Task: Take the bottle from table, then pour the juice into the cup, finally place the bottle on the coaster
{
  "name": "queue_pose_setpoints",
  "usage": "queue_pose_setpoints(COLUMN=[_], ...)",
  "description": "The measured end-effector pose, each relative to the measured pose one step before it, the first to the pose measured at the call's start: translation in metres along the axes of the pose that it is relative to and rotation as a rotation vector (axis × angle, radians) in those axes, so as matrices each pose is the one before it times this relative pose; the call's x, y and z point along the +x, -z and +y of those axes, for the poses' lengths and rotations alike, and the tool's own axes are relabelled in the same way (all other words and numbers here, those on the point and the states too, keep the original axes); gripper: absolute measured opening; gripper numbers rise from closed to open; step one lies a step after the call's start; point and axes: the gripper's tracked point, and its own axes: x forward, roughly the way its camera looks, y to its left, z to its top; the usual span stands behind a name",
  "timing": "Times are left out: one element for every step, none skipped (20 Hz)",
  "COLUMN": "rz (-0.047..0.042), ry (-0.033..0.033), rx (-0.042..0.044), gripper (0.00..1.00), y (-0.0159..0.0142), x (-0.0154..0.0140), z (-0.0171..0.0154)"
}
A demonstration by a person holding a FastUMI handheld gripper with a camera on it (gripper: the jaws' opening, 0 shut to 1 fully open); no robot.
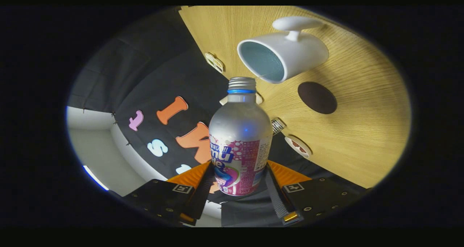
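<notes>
Here the tongs (239, 181) are closed around the lower body of a bottle (240, 138), one finger pressing on each side of its printed label, so the bottle is held firmly between them. The bottle is a rounded, brushed-metal one with a threaded neck and a blue ring just under the mouth; the cap is off, which suits pouring. The whole scene is rolled sideways: the table (362, 131), a pale wood-grain surface, rises like a wall beyond the bottle, which suggests the person has tipped the tongs, and the bottle with them, toward the cup (290, 51).

The cup is a smooth white ceramic mug with a thick handle and a pale bluish inside. It stands on the table just beyond the bottle's mouth, and its open rim faces the bottle. The mouth lines up close to the rim, so the pouring step appears to be in hand, though no stream of juice can be made out.

Beside the cup lies the coaster (317, 97), a flat, dark brown disc resting on the wood, bare and waiting for the bottle. A few small objects lie along the table's edge, too small to identify.
</notes>
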Motion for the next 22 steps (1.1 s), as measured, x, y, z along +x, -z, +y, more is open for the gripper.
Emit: queue_pose_setpoints(rz=[0.00026, -0.00011, -0.00043, -0.00193, -0.00024, -0.00143, -0.00099, -0.00229, -0.00310, -0.00923, -0.00829, -0.00866, -0.00881, -0.00780, -0.00446, -0.00175, -0.00734, -0.01214, -0.00602, -0.00393, 0.00091, -0.00428], ry=[-0.00011, 0.00021, -0.00264, -0.00286, -0.00352, -0.00117, -0.00006, 0.00022, -0.00116, 0.00389, 0.01023, 0.01335, 0.01833, 0.01885, 0.01069, 0.00562, 0.00054, -0.00378, 0.00678, 0.00655, 0.00811, 0.00247], rx=[0.00161, 0.00376, 0.00498, 0.00493, 0.00147, -0.00132, -0.00429, -0.00698, -0.00598, -0.00682, -0.01454, -0.02223, -0.03196, -0.03618, -0.03518, -0.02911, -0.02426, -0.02509, -0.03662, -0.05296, -0.06197, -0.06605], gripper=[0.75, 0.76, 0.76, 0.76, 0.76, 0.76, 0.75, 0.75, 0.75, 0.76, 0.76, 0.76, 0.75, 0.75, 0.75, 0.75, 0.75, 0.75, 0.75, 0.75, 0.75, 0.75], y=[0.00043, -0.00044, -0.00050, 0.00063, 0.00007, -0.00063, -0.00099, -0.00092, -0.00114, -0.00177, -0.00263, -0.00170, -0.00142, -0.00014, -0.00122, -0.00098, -0.00102, -0.00384, -0.00071, 0.00252, 0.00177, -0.00051], x=[0.00024, -0.00102, 0.00020, -0.00033, -0.00028, -0.00055, -0.00002, 0.00063, 0.00038, -0.00088, 0.00074, 0.00150, 0.00141, -0.00119, 0.00017, -0.00030, 0.00011, 0.00057, 0.00184, 0.00086, 0.00119, -0.00183], z=[-0.00040, 0.00035, 0.00082, 0.00023, 0.00063, 0.00052, -0.00158, -0.00112, -0.00104, 0.00073, -0.00258, -0.00409, -0.00415, -0.00358, -0.00303, 0.00150, 0.00024, 0.00085, -0.00186, -0.00224, -0.00183, 0.00083])
